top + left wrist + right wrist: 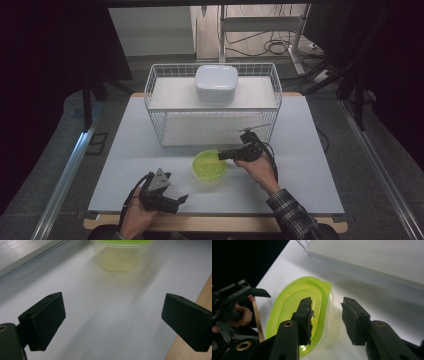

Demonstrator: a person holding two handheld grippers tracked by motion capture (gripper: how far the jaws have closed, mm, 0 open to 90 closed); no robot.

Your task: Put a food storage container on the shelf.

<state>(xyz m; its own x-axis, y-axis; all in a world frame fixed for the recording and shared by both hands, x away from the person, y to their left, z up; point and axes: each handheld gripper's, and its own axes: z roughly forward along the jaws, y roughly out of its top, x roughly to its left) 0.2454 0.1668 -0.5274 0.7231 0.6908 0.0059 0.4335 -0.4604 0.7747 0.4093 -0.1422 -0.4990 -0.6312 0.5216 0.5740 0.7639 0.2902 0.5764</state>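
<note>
A clear tub with a lime-green lid [210, 166] stands on the white tabletop in front of the wire rack. My right gripper [223, 155] reaches it from the right, jaws straddling the tub's near rim. In the right gripper view, one jaw hangs over the green lid [287, 305] and the other stays outside the clear wall, with a gap showing; my right gripper [326, 303] is open. My left gripper [183, 199] rests near the table's front edge, pointing toward the tub. Its jaws stand wide, so my left gripper [113, 305] is open and empty, the tub [120, 257] farther ahead.
A white wire rack [155, 87] stands at the back of the table, with a white lidded box [216, 82] on its top shelf. The white tabletop [305, 170] ends in a wooden strip [203, 296] at the front edge.
</note>
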